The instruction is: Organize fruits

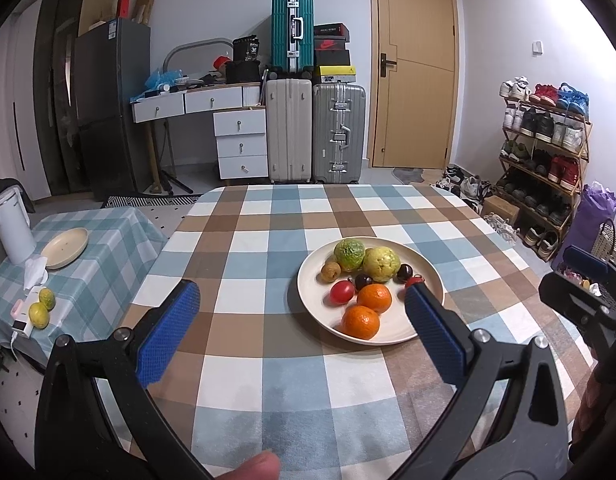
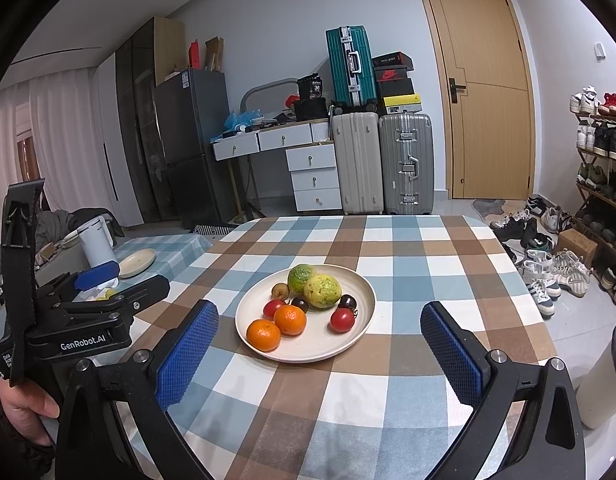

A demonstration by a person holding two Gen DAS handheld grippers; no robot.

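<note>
The fruits (image 2: 304, 304) are lying together in the plate (image 2: 364, 280) on the checked table (image 2: 388, 380); two more green ones (image 1: 42, 307) are sitting on the side table (image 1: 108, 240). The left gripper (image 1: 302, 300) and the right gripper (image 2: 320, 322) are both hovering wide and holding nothing. This is fitting either a finished gathering or a sorting about to start, so I am not judging the next move.

Both wrist cameras look forward and slightly down across the checked table (image 1: 268, 240). They share the fruit plate (image 2: 364, 308) and the far door (image 2: 484, 92); the left sits nearer.
</note>
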